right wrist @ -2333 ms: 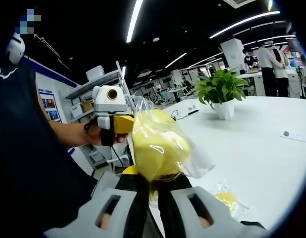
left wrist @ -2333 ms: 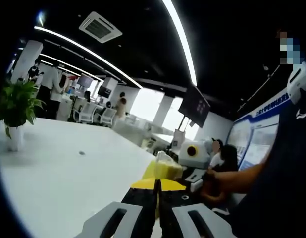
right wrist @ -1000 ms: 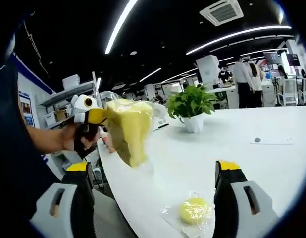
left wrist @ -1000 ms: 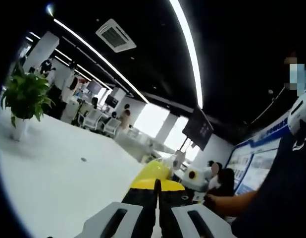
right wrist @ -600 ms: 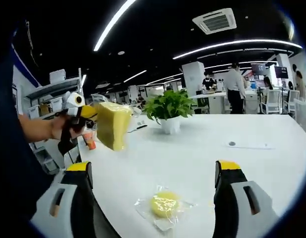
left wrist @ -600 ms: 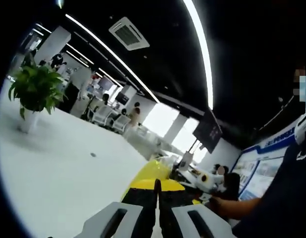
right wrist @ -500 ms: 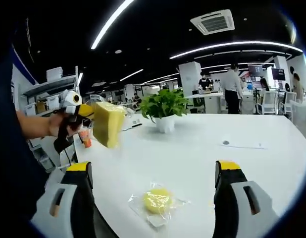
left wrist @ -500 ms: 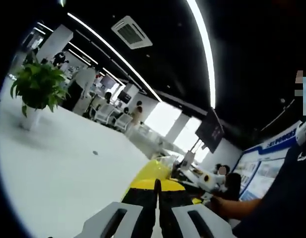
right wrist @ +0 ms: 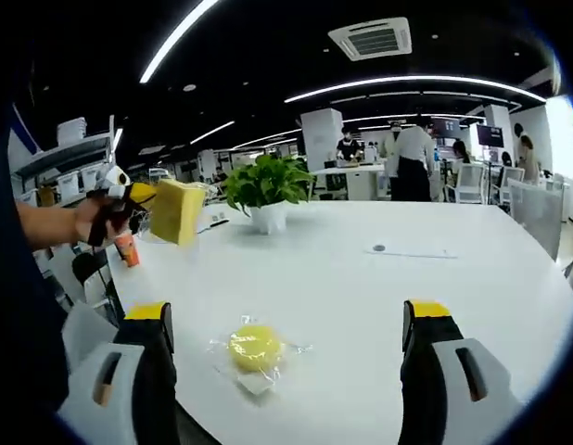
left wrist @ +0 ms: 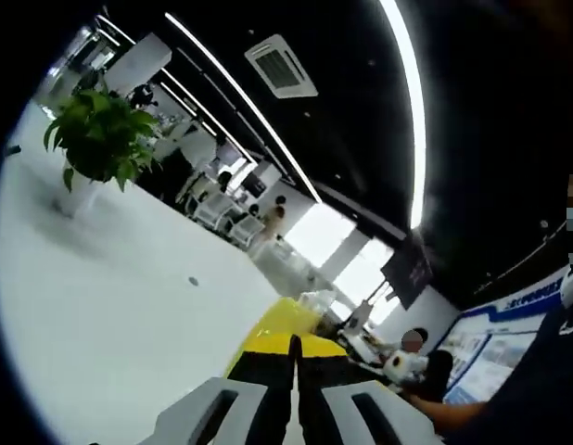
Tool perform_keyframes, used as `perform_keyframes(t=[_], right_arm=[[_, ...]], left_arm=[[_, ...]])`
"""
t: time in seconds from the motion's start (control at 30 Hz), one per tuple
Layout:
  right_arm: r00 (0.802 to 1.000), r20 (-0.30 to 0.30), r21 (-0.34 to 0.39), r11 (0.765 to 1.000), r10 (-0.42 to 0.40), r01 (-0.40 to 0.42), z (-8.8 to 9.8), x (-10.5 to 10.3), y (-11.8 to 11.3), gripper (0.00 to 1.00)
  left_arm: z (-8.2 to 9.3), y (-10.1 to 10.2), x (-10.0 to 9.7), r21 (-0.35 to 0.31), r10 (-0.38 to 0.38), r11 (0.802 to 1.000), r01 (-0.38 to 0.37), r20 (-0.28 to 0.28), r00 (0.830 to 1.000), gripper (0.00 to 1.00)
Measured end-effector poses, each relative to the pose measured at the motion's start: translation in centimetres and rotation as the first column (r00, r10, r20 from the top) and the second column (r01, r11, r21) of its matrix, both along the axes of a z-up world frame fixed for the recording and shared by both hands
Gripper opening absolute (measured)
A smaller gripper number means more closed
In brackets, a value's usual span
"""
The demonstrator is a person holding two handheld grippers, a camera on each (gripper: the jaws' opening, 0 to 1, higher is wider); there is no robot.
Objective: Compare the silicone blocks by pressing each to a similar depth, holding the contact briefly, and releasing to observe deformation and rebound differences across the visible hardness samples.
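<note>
Left tongs clenched on a yellow silicone block, right tongs spread wide.

I see my left gripper point(right wrist: 129, 197) raised at far left, its block point(right wrist: 176, 211) upright above the white table point(right wrist: 388, 306); my right gripper point(right wrist: 286, 324) frames a round bagged sample point(right wrist: 255, 349). Its markings are unreadable.

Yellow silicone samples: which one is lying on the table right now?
The round bagged sample, lying on the white table between the right claw's open jaws. The block-shaped sample is held up off the table by the left claw.
</note>
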State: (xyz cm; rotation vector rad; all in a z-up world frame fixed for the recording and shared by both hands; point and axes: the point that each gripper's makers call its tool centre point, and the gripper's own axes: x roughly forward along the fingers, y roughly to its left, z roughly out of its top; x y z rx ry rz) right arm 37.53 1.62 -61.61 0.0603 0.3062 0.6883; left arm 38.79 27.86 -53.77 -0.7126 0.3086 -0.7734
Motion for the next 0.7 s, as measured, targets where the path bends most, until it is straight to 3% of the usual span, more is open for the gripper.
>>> perform_keyframes(t=[0.27,0.5,0.7], right_arm=[[1.0,-0.027,-0.007,1.0,-0.003,0.003,-1.4,-1.0,-0.1,0.96],[0.999,-0.037,-0.021,1.0,-0.002,0.001,-2.6,-1.6,-0.5,0.96],[0.999,-0.029,-0.023,1.0,-0.018,0.017,-3.1,-1.9,-1.1,0.96]], left_arm=[[-3.0,0.6,0.2,-0.013,0.013,1.0,-0.014,-0.051,0.999,0.0],[-6.3,0.3,0.4,0.029,0.017,0.999,-0.014,-0.107,0.994,0.0],[-9.0,0.6,0.5,0.028,0.03,0.999,-0.026,-0.162,0.986,0.0]])
